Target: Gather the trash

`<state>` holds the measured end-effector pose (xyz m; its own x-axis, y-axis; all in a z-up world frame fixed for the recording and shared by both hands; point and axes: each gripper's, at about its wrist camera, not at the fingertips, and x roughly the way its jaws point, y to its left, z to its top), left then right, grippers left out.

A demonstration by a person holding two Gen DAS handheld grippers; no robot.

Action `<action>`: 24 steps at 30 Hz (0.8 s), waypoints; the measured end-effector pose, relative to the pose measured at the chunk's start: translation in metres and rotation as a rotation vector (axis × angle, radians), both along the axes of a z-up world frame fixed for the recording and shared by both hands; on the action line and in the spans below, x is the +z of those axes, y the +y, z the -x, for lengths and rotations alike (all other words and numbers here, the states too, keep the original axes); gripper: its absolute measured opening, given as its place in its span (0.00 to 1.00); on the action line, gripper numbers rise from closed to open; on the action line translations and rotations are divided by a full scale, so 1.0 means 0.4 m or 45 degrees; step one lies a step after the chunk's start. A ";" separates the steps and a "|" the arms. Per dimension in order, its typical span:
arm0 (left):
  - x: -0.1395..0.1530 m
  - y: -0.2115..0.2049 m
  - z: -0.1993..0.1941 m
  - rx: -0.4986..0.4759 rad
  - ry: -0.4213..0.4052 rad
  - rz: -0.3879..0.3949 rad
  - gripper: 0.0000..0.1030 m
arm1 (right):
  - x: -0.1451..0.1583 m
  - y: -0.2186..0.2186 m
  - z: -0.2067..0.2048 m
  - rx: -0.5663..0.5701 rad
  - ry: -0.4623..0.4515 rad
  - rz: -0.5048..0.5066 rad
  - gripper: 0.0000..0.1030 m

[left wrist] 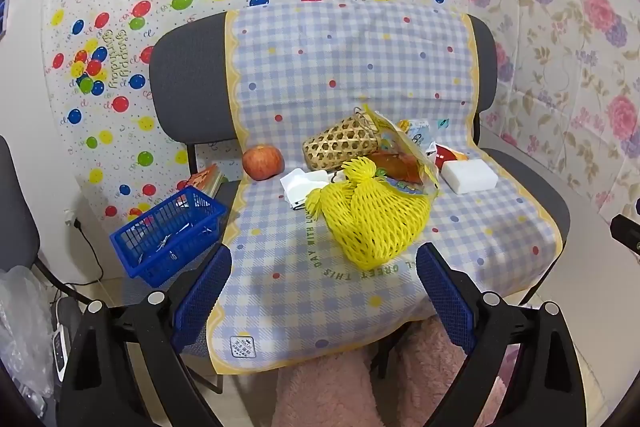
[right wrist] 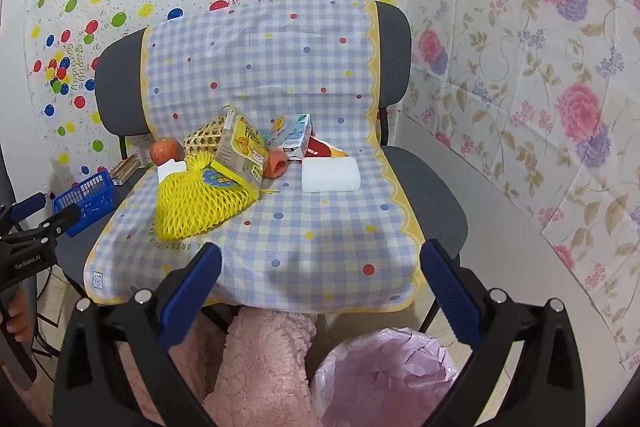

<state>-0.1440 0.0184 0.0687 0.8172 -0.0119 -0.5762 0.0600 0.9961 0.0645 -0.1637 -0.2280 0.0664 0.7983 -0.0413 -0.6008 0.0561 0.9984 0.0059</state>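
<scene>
A heap of litter lies on the chair seat: a yellow foam net (left wrist: 372,219) (right wrist: 196,199), a yellow snack bag (left wrist: 404,155) (right wrist: 240,155), a white drink carton (right wrist: 298,137), crumpled white paper (left wrist: 302,183) and red wrappers (left wrist: 446,155) (right wrist: 320,147). A bin with a pink liner (right wrist: 384,379) stands on the floor below the seat's front. My left gripper (left wrist: 324,291) is open and empty in front of the net. My right gripper (right wrist: 320,279) is open and empty over the seat's front edge.
A grey chair under a checked blue cloth (left wrist: 360,67) (right wrist: 320,227) holds it all. An apple (left wrist: 263,161), a woven bamboo basket (left wrist: 340,143) and a white sponge block (left wrist: 470,175) (right wrist: 330,174) lie there too. A blue plastic basket (left wrist: 168,235) sits at the left. Pink fleece legs (right wrist: 260,367) are below.
</scene>
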 end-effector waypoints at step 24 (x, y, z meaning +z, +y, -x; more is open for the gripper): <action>-0.002 -0.005 -0.009 -0.001 0.007 -0.005 0.90 | -0.004 0.012 -0.008 0.012 -0.038 0.030 0.94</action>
<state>-0.1403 0.0164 0.0679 0.8140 -0.0105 -0.5808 0.0613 0.9958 0.0679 -0.1607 -0.2233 0.0649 0.8163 -0.0472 -0.5758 0.0467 0.9988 -0.0158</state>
